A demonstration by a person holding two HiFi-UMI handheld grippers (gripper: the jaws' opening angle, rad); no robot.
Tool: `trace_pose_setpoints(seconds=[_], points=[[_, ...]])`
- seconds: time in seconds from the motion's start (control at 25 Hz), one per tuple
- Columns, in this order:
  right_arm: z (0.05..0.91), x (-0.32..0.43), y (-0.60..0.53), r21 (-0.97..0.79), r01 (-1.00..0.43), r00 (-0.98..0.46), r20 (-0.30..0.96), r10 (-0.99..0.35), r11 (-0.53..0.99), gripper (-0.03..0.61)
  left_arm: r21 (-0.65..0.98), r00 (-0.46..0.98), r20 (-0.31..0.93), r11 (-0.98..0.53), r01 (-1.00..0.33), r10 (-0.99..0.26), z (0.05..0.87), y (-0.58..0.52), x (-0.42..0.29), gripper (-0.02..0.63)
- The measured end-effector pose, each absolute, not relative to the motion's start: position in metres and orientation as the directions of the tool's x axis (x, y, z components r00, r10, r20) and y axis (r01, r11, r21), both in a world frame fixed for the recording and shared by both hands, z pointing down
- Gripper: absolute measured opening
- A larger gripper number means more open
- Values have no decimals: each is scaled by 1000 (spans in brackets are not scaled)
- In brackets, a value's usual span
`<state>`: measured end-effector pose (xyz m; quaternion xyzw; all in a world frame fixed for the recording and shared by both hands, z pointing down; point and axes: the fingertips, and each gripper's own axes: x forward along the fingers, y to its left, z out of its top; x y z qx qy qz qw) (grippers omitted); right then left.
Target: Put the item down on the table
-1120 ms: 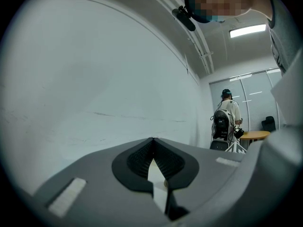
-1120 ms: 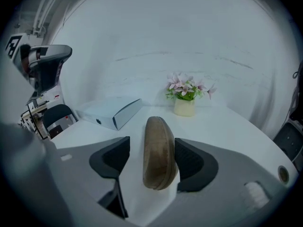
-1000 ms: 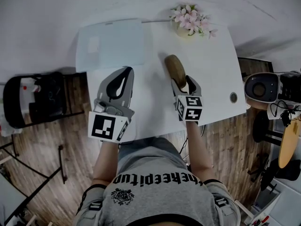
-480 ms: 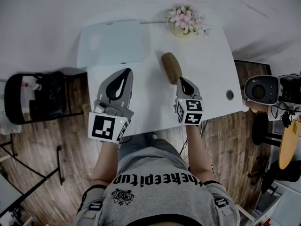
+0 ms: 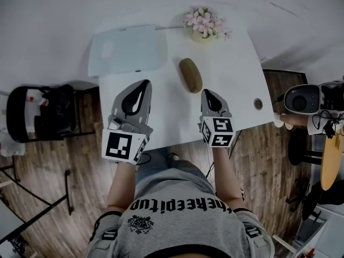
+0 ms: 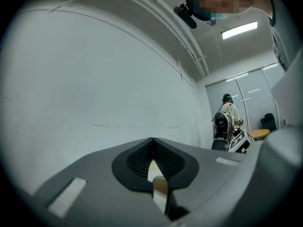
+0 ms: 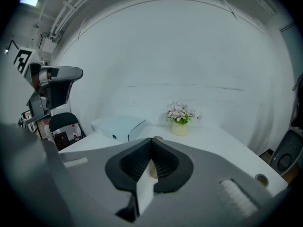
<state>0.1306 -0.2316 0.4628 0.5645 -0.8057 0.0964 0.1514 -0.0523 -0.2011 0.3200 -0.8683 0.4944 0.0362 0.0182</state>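
A brown oval item [image 5: 190,74] lies on the white table [image 5: 236,74], free of both grippers. My right gripper [image 5: 209,93] sits just short of it on the near side, with its jaws shut and nothing between them; in the right gripper view the gripper [image 7: 152,139] shows its tips meeting. My left gripper [image 5: 143,83] hovers over the table's left part, also shut and empty. In the left gripper view that gripper [image 6: 152,140] points at a bare wall.
A pot of pink flowers [image 5: 203,26] stands at the table's far edge, and a flat white box [image 5: 127,50] at the far left. A cable hole [image 5: 258,104] marks the right side. A black chair [image 5: 40,112] stands left, camera gear [image 5: 301,101] right.
The right gripper's open jaws left the brown item, shut, and drew back toward the person. The item now lies alone on the table. The left gripper has stayed put.
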Motion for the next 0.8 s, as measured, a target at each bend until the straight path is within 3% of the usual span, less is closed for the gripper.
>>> trace_pose_setpoints(seconds=[0.8], points=[[386, 139, -167, 39, -939, -330, 174, -928, 342, 2, -37, 521, -110, -520, -853, -846, 304, -153, -36, 9]])
